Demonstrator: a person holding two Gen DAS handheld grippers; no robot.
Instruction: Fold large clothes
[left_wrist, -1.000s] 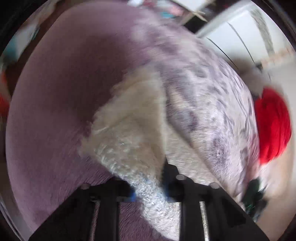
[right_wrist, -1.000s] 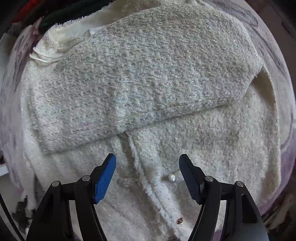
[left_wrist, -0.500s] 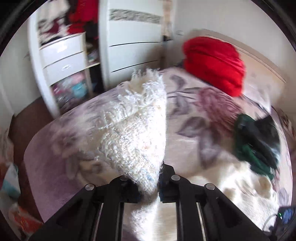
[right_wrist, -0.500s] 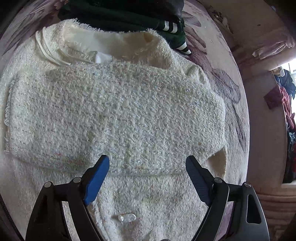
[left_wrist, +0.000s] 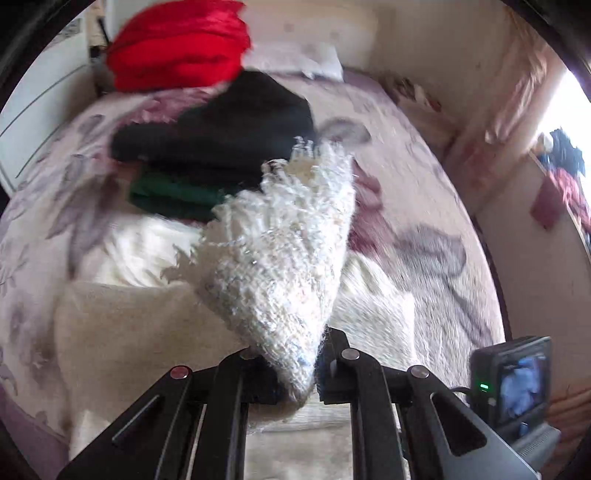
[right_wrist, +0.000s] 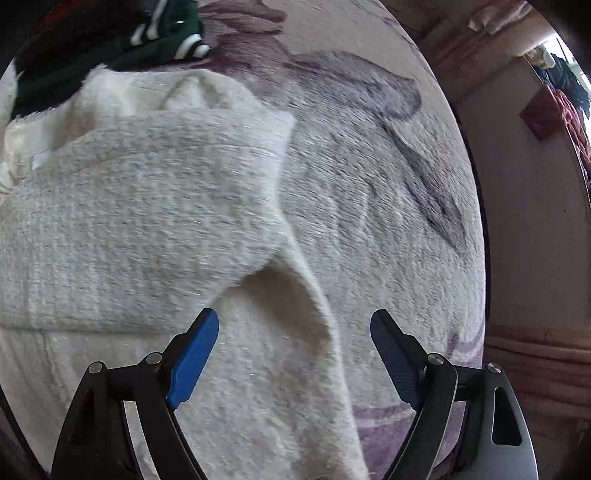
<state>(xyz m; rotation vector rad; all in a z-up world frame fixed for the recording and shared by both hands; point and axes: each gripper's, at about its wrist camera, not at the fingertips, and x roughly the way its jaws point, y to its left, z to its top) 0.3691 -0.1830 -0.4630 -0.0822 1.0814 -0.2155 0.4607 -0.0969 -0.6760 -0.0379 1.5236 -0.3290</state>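
Above the bed (left_wrist: 406, 177), left tongs (left_wrist: 295, 376) pinch a raised cream cardigan (left_wrist: 280, 258) sleeve

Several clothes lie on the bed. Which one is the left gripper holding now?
The fuzzy cream-white garment: the left gripper is clamped on its fringed end. The black garment, green garment and red garment lie untouched farther back.

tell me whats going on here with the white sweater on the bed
A person is folding a white sweater on the bed. The left gripper is shut on a fringed end of it, lifted off the bed. The right gripper hangs open over the sweater's right edge, holding nothing.
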